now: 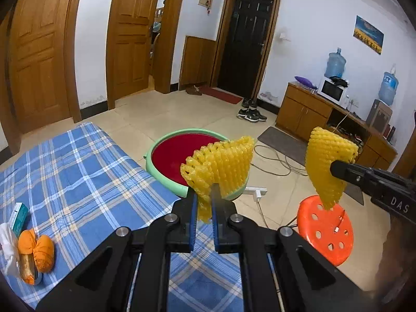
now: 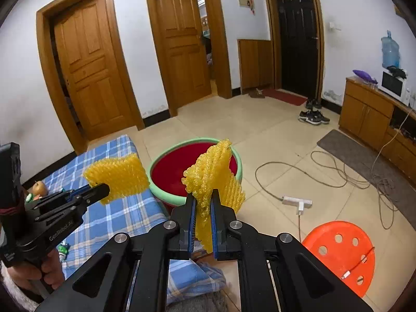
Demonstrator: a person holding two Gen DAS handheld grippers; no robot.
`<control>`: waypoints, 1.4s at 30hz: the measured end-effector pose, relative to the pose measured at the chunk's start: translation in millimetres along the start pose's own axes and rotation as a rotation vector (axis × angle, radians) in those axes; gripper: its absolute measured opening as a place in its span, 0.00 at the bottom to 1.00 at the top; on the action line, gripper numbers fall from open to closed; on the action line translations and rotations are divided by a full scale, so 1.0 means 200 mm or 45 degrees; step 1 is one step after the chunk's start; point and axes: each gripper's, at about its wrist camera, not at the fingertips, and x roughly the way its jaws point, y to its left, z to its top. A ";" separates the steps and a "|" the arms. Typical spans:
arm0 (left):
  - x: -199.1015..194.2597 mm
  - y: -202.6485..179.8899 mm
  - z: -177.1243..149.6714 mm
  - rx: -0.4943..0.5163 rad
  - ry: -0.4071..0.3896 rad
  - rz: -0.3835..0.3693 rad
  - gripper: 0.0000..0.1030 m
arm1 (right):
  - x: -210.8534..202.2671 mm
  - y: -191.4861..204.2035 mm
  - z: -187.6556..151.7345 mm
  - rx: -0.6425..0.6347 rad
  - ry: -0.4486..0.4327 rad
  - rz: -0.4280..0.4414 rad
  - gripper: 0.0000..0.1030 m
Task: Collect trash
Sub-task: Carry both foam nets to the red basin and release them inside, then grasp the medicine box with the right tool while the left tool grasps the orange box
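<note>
My left gripper (image 1: 203, 202) is shut on a yellow foam fruit net (image 1: 221, 163), held in the air past the edge of the table. It also shows in the right wrist view (image 2: 104, 189) with its net (image 2: 119, 175). My right gripper (image 2: 203, 208) is shut on a second yellow foam net (image 2: 213, 179); in the left wrist view it (image 1: 338, 169) comes in from the right with that net (image 1: 327, 163). A red basin with a green rim (image 1: 166, 179) (image 2: 234, 161) stands on the floor beyond both nets.
The table has a blue plaid cloth (image 1: 78, 171). On it lie orange peel pieces (image 1: 36, 254), a white wrapper (image 1: 7, 249) and a small teal box (image 1: 19, 214). An orange stool (image 1: 327, 231) stands at the right. A power strip (image 2: 296, 201) and cables lie on the floor.
</note>
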 end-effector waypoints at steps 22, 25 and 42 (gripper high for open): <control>0.87 0.17 0.30 -0.141 0.198 0.190 0.56 | 1.02 -0.06 0.34 -0.135 0.199 0.116 0.45; 0.86 0.16 0.30 -0.127 0.191 0.186 0.56 | 1.03 -0.07 0.34 -0.128 0.221 0.119 0.45; 0.39 0.42 0.22 -0.156 0.172 0.398 0.57 | 0.86 0.39 0.29 -0.194 0.176 0.283 0.53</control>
